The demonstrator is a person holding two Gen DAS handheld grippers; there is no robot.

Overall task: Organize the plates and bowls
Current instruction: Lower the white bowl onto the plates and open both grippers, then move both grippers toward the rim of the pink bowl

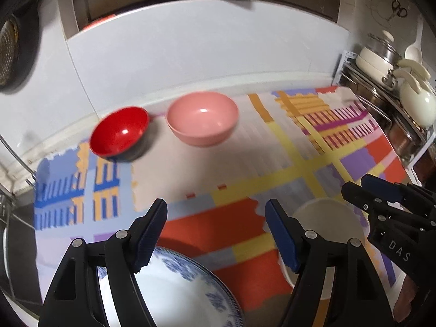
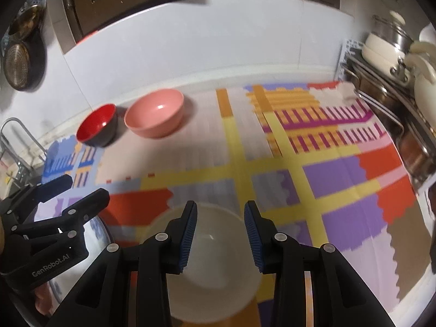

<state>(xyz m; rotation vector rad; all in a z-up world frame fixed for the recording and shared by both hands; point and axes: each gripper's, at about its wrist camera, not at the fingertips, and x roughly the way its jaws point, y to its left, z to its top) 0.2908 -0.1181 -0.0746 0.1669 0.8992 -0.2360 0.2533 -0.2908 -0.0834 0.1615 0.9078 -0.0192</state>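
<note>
My left gripper [image 1: 216, 212] stands open over the patterned mat [image 1: 245, 163], with nothing between its fingers. Just below it lies a blue-and-white plate [image 1: 177, 286]. My right gripper [image 2: 220, 209] is open too, hanging above a cream bowl [image 2: 212, 259] without touching it. That cream bowl [image 1: 327, 218] also shows in the left wrist view, beside the right gripper [image 1: 354, 184]. At the back left of the mat a red bowl with a black outside [image 1: 120, 130] sits next to a pink bowl [image 1: 203, 117], both upright and empty.
A metal rack [image 1: 381, 103] with stacked pots and cream lids stands along the mat's right edge. A wire rack [image 2: 19, 147] sits at the left end of the counter, and dark pans [image 2: 19, 65] hang on the white tiled wall.
</note>
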